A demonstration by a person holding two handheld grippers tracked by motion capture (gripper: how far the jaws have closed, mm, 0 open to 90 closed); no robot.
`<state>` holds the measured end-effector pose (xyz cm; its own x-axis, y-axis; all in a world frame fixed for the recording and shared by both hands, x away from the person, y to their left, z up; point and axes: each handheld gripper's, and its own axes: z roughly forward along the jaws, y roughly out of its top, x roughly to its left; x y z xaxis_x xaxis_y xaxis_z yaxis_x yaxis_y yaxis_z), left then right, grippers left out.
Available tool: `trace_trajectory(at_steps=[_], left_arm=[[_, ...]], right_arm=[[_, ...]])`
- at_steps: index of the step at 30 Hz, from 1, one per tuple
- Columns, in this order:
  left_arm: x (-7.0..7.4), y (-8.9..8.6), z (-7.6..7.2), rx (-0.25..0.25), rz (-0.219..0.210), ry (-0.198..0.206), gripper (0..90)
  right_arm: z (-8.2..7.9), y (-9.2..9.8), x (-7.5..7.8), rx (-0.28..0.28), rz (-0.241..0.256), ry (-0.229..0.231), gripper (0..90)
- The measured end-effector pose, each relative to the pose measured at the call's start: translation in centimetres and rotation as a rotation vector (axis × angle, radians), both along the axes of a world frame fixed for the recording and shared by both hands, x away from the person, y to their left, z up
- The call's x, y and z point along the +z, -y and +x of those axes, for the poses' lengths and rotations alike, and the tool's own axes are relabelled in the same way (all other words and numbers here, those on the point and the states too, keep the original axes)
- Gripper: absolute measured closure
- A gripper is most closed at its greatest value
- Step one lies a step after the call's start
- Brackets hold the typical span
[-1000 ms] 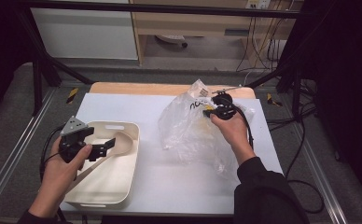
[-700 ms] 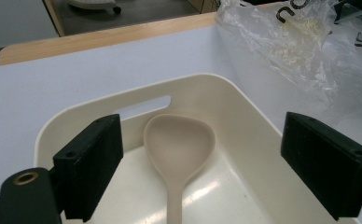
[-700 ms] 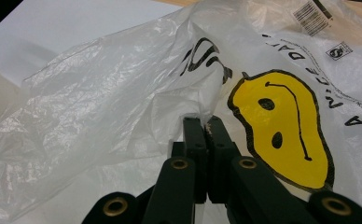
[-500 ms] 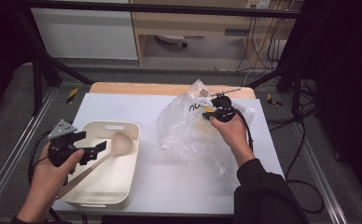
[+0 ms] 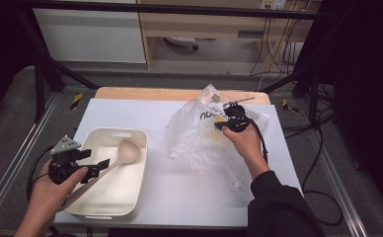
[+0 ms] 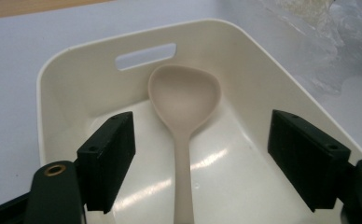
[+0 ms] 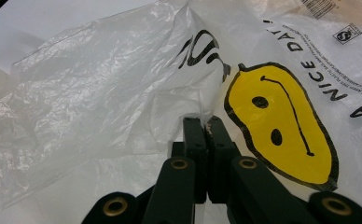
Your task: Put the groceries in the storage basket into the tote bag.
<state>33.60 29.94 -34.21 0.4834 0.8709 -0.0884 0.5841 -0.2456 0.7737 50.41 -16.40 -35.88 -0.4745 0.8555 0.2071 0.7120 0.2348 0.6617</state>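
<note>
Two grippers at work: left gripper (image 6: 198, 163) spread wide around the beige spoon (image 6: 184, 100), which lies in the cream tub (image 5: 135, 136). Right gripper (image 7: 202, 126) pinches the plastic bag (image 7: 123, 93), right of the tub. Bag looks light, limp, slippery; grip gathered folds.

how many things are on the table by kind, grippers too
cream plastic bin: 1
beige ladle, lying in the bin: 1
clear plastic bag with a yellow face print: 1
grippers: 2, the left gripper open around the ladle handle, the right gripper shut on the bag
total: 5
</note>
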Motion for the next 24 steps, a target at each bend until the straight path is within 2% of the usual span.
trace_trajectory(at_steps=[6,17,24], left_arm=[[-0.4,-0.6,-0.9,-0.004,0.018,-0.018,25.9],[-0.7,-1.8,-1.6,-0.003,0.033,-0.061,32.9],[-1.3,-2.1,-2.8,-0.011,0.062,-0.080,36.1]], right_arm=[[0.0,-0.2,-0.1,0.003,0.000,-0.002,90.0],[0.1,-0.2,-0.1,0.003,0.001,-0.003,90.0],[0.2,-0.2,-0.2,0.003,0.004,-0.005,90.0]])
